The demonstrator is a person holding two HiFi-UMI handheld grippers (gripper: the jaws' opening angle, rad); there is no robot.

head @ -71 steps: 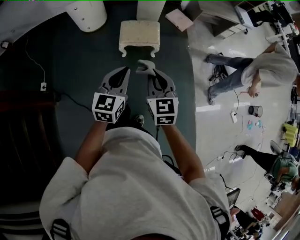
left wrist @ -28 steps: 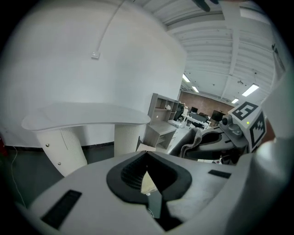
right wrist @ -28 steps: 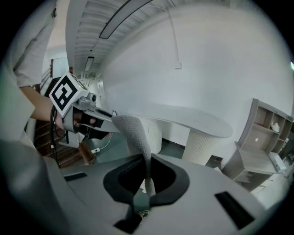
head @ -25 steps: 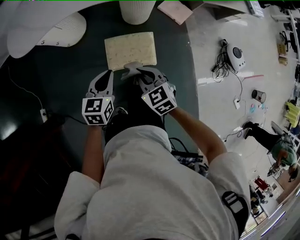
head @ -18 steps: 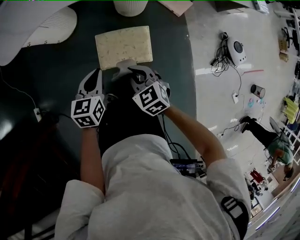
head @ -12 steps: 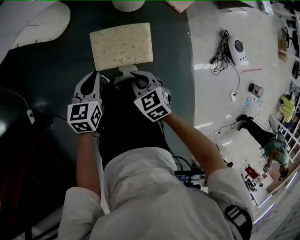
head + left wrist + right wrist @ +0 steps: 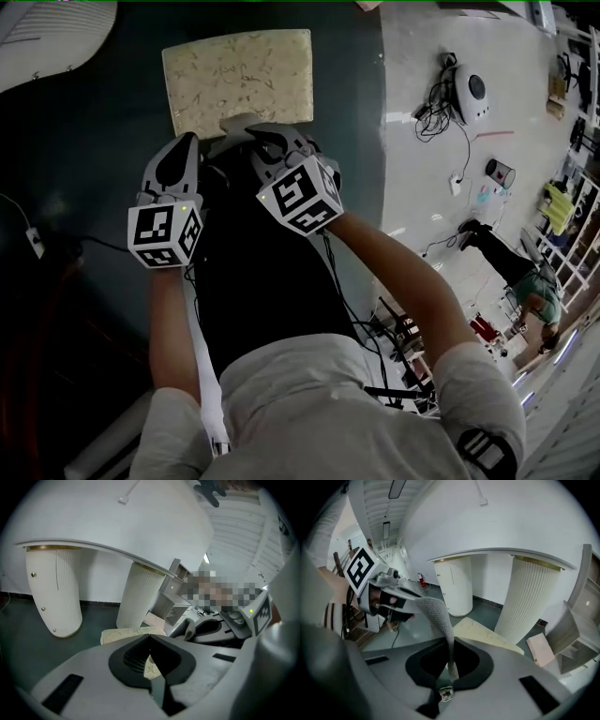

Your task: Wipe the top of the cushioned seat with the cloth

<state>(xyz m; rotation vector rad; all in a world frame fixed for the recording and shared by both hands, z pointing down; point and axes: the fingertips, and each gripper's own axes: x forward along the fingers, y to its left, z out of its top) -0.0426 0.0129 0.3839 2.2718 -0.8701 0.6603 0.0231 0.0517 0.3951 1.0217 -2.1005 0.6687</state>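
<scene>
The cushioned seat (image 7: 239, 80) stands on the dark green carpet (image 7: 103, 122) right ahead of the person, its cream, flecked top facing up and bare apart from the cloth end at its near edge. The right gripper (image 7: 270, 141) hovers at that near edge with its jaws clamped on a narrow strip of grey knitted cloth (image 7: 239, 125). In the right gripper view the cloth (image 7: 436, 611) runs up from between the closed tips and curls over to the left, with the seat (image 7: 483, 632) lying just beyond. From above, the free end of the cloth overlaps the seat's front rim; whether it actually touches the cushion cannot be told. The left gripper (image 7: 185, 145) hangs just beside the right one, short of the seat's near left corner. In its own view the left gripper (image 7: 150, 639) has its jaws drawn together with nothing between them, only a sliver of the seat (image 7: 126, 633) showing past the tips. Behind the seat stand two white ribbed pedestals (image 7: 55, 592) under a broad white tabletop (image 7: 117, 522). A pink board (image 7: 541, 651) lies on the floor near the right pedestal (image 7: 529, 602). Well apart, on the glossy pale floor (image 7: 422, 169), another person (image 7: 525, 281) is in view.
</scene>
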